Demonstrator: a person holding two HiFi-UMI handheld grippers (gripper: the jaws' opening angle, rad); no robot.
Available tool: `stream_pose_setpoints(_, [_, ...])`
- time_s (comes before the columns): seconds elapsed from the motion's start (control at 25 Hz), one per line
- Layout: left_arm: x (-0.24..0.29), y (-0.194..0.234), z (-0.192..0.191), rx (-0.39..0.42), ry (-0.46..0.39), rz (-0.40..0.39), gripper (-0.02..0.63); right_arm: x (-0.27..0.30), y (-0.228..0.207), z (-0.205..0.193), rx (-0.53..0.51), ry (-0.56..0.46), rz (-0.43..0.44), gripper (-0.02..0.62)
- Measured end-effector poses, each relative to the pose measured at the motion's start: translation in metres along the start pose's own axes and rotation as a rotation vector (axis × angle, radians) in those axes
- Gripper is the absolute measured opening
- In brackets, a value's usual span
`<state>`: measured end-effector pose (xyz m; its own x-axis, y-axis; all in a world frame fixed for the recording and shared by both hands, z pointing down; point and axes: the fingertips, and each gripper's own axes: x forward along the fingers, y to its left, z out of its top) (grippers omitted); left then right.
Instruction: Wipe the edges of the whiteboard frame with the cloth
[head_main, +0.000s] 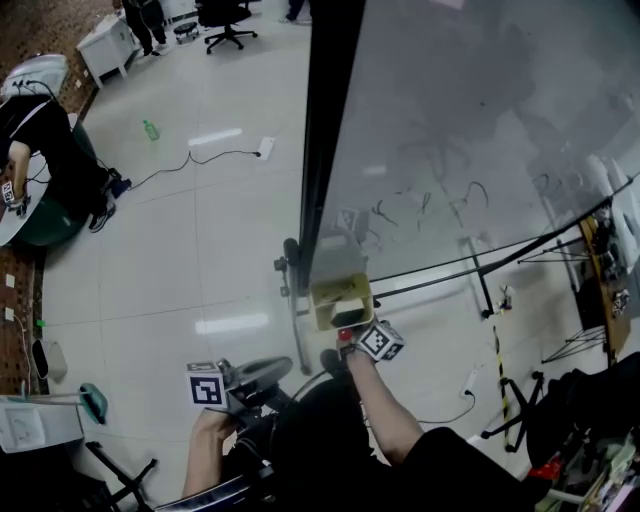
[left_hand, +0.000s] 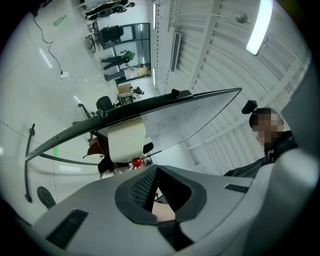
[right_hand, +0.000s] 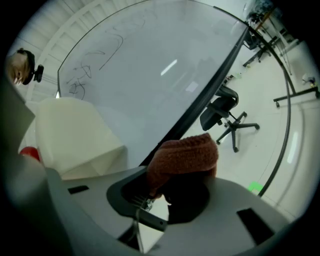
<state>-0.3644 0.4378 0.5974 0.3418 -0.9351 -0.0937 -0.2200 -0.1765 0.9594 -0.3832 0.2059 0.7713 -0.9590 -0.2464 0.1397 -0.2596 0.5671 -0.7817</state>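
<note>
The whiteboard stands tall with a black frame edge, which also shows in the gripper views. A reddish-brown cloth is bunched between the jaws of my right gripper, close to the frame's black edge. In the head view the right gripper is at the frame's lower part, beside a cream box fixed to the board. My left gripper hangs lower left, away from the board; its jaws stand apart and grip nothing.
A person bends over at far left. A cable with a power strip and a green bottle lie on the floor. Office chairs and black stands surround the board.
</note>
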Motion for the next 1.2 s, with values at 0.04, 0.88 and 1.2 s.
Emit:
stream_pose_setpoints(0.04, [-0.004, 0.000, 0.000, -0.001, 0.000, 0.001, -0.003, 0.000, 0.001, -0.001, 0.025, -0.019, 0.010, 0.097])
stream_pose_setpoints(0.88, [-0.064, -0.003, -0.009, -0.009, 0.014, -0.013, -0.004, 0.030, 0.070, -0.080, 0.106, -0.017, 0.127, 0.094])
stream_pose_setpoints(1.2, [-0.077, -0.012, -0.007, -0.012, -0.021, -0.065, -0.003, 0.026, 0.074, -0.088, 0.147, 0.000, 0.082, 0.091])
